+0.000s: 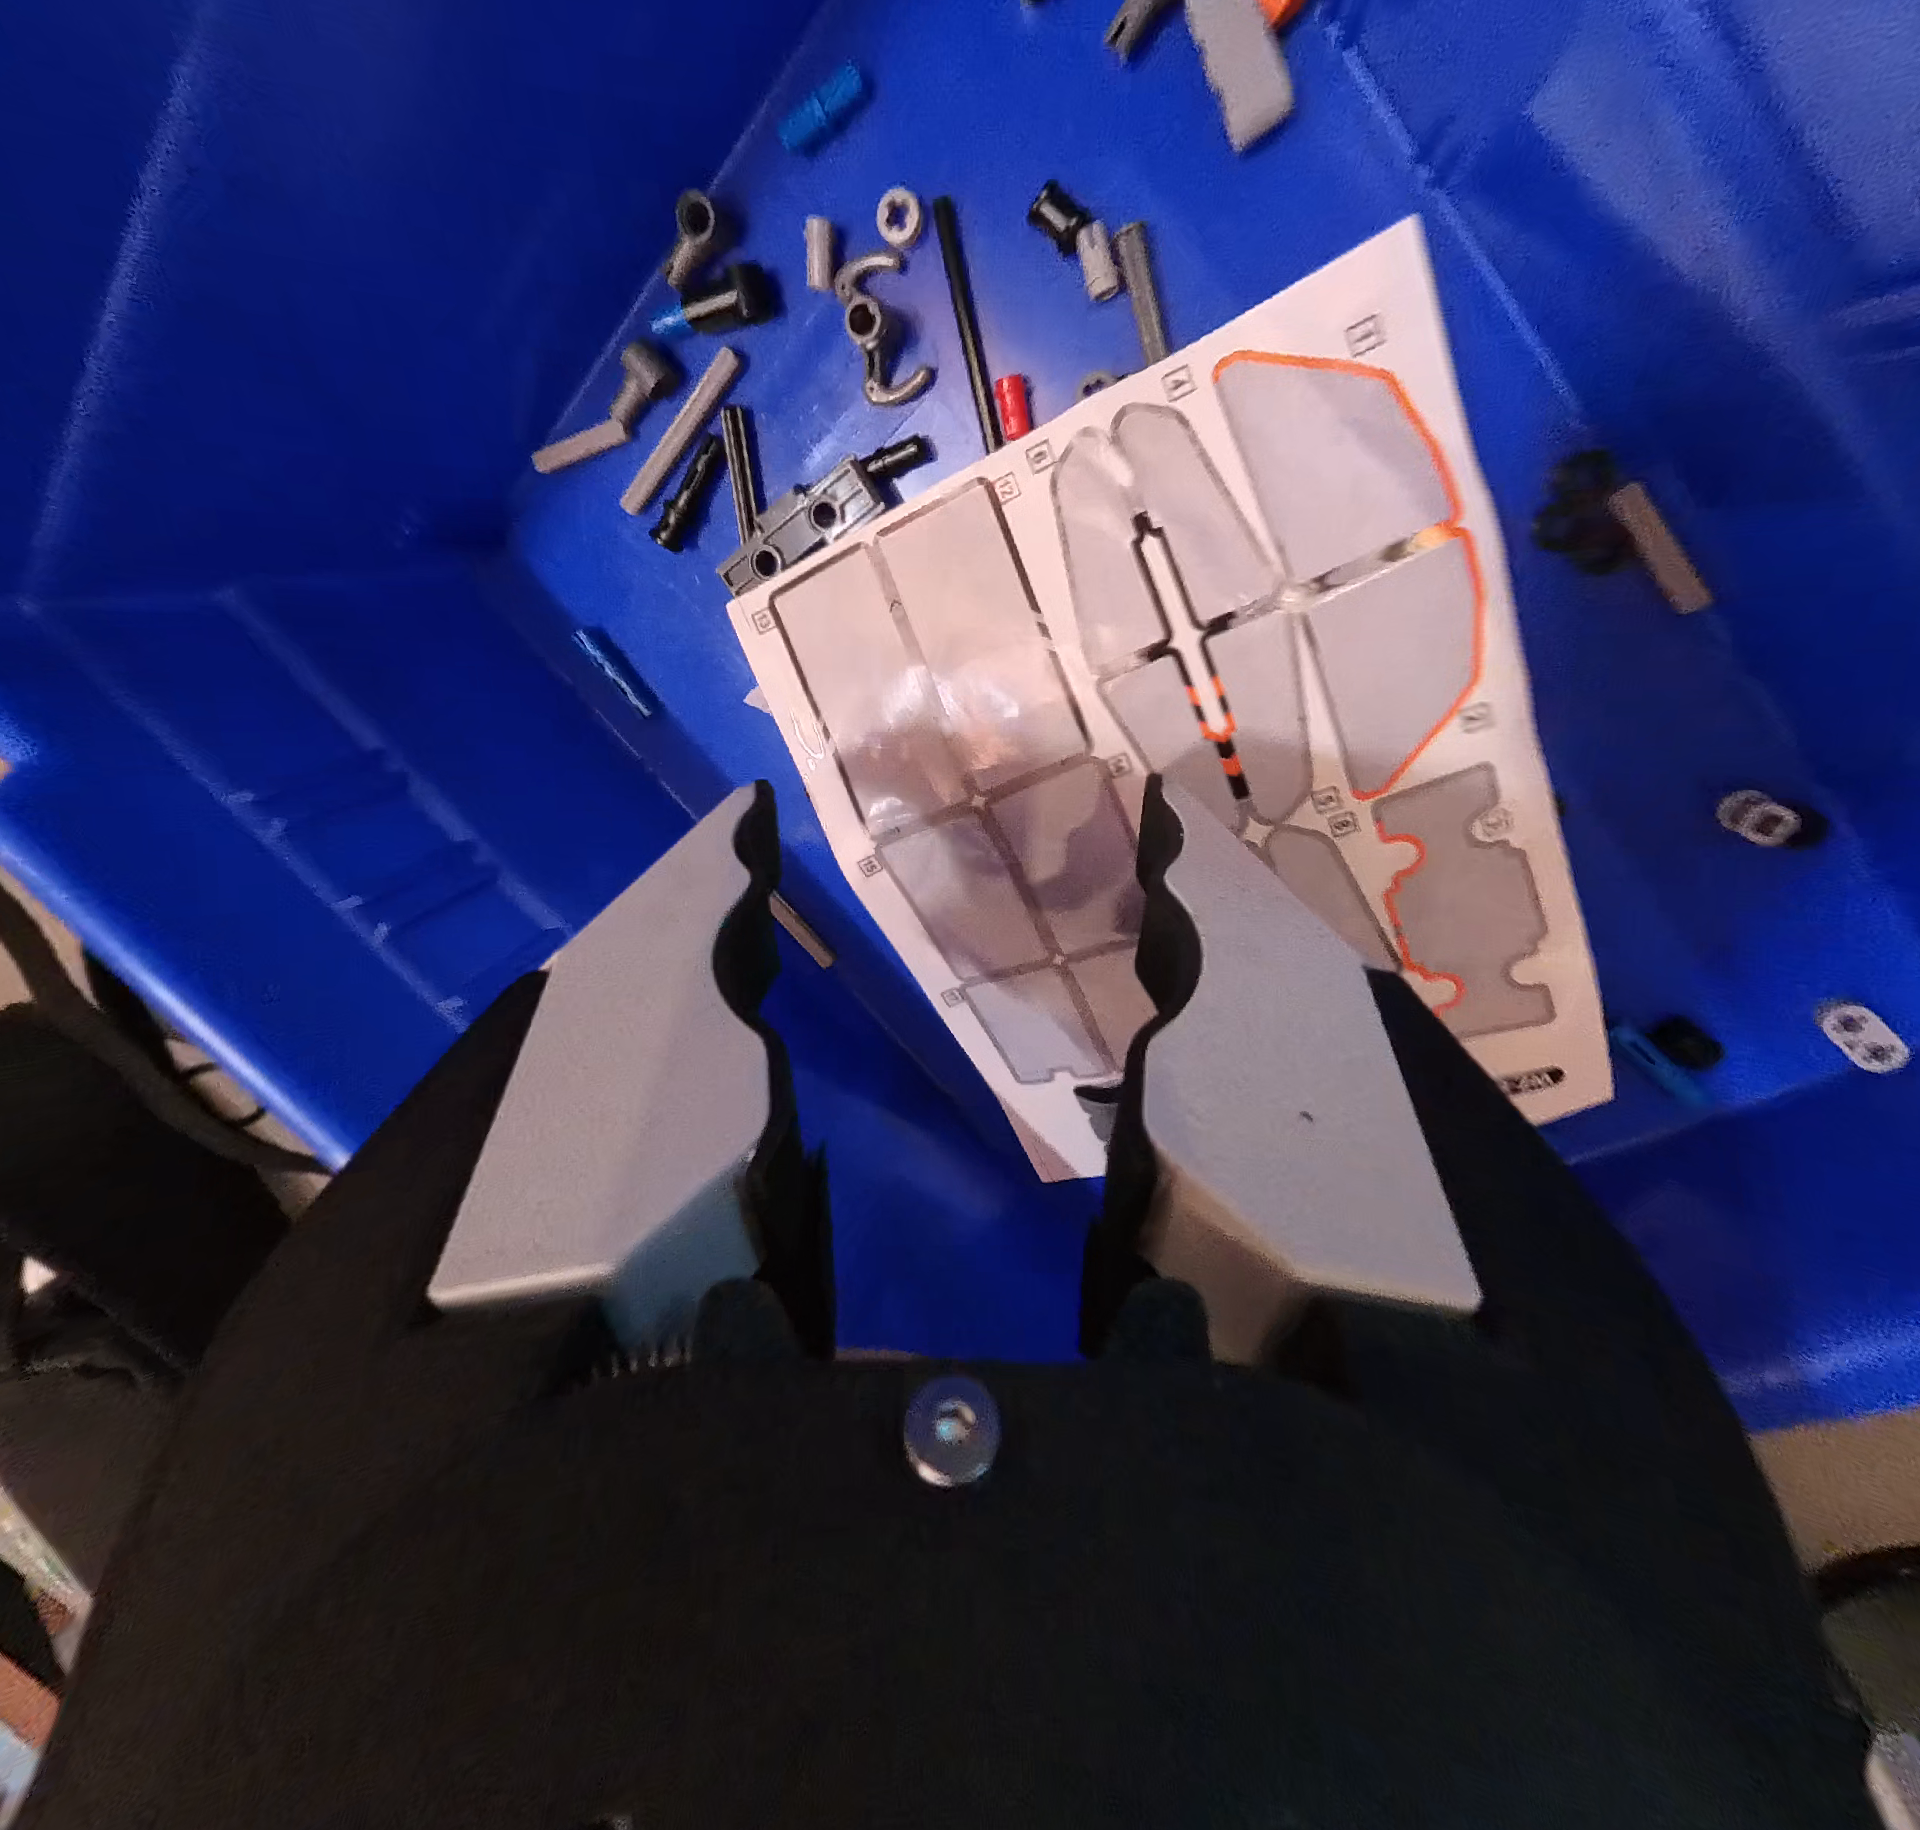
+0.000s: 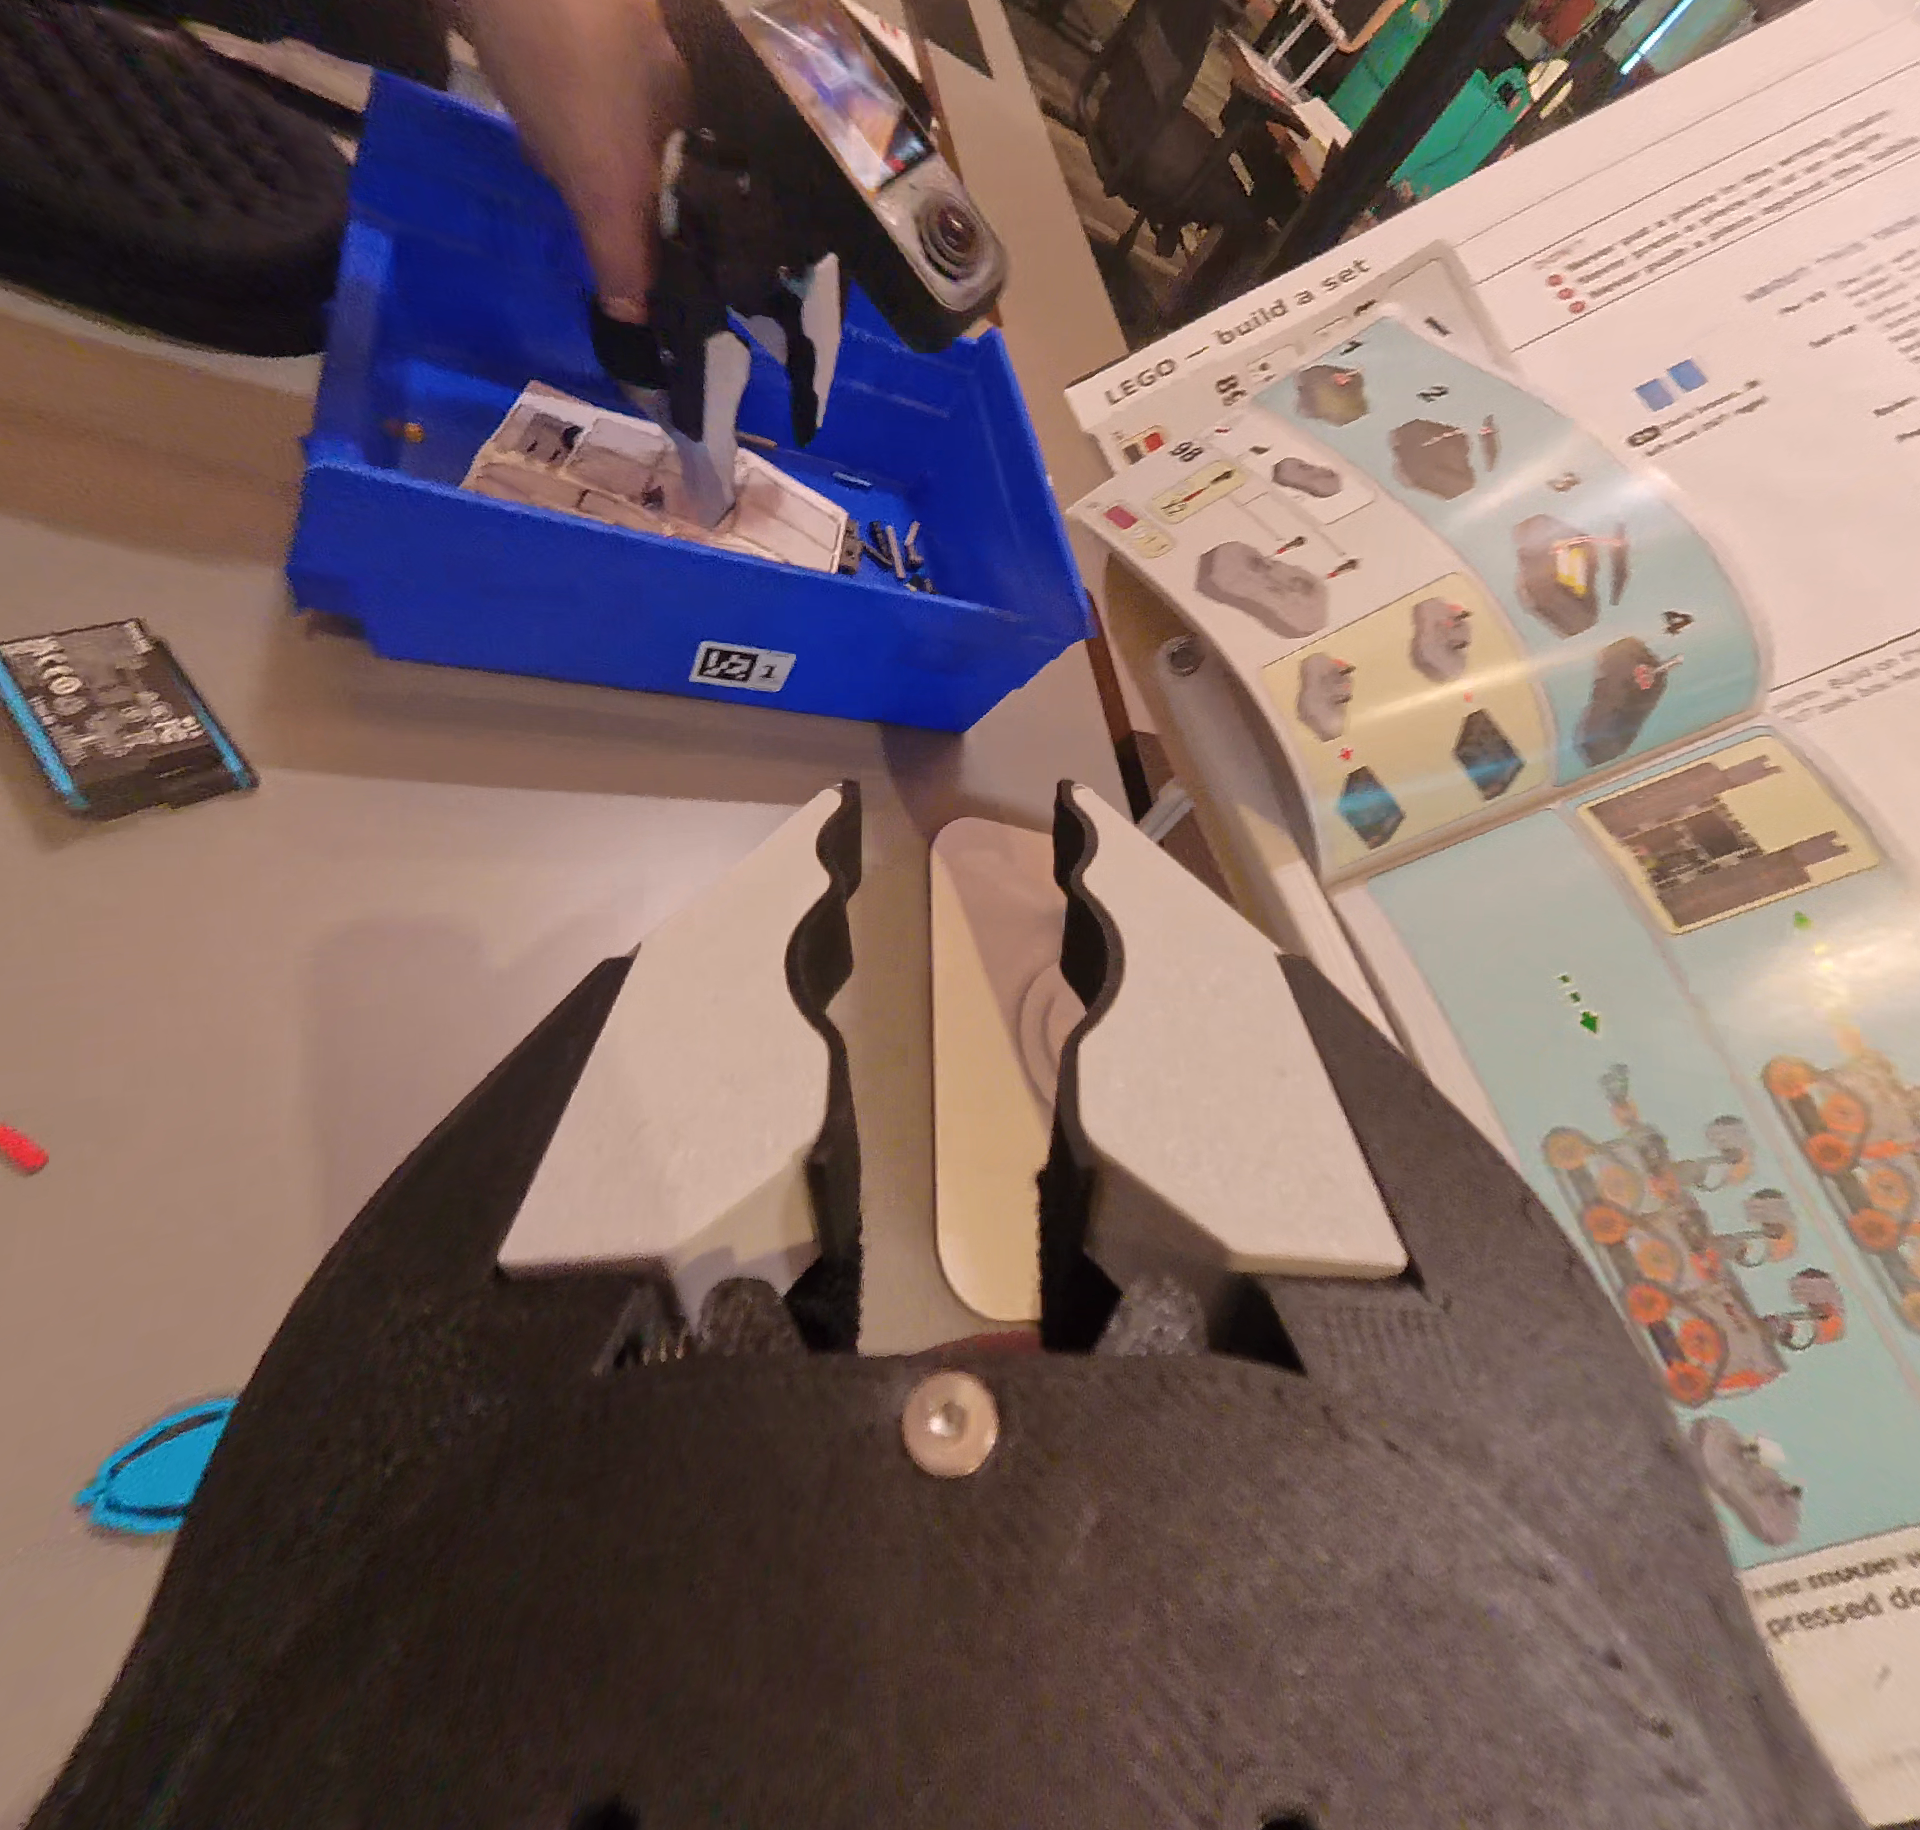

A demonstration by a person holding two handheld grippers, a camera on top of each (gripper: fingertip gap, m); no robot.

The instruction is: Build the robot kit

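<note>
Sheet [image 1: 1164, 700], one, white with grey peel-off shapes, lies flat in the blue bin [image 1: 312, 430], centre frame in the left wrist view. Left claw [image 1: 956, 804] hangs over its lower edge, jaws wide apart, holding nothing. Loose small parts [image 1: 883, 326], more than ten, lie scattered at upper centre. Right claw [image 2: 956, 804] hovers over the table [image 2: 416, 897], jaws parted, empty. One printed booklet [image 2: 1558, 741] lies at right.

Workshop or lab, blue parts bin [image 2: 665, 617], printed building instructions [image 2: 1558, 741], chairs behind [image 2: 1164, 97]
</note>
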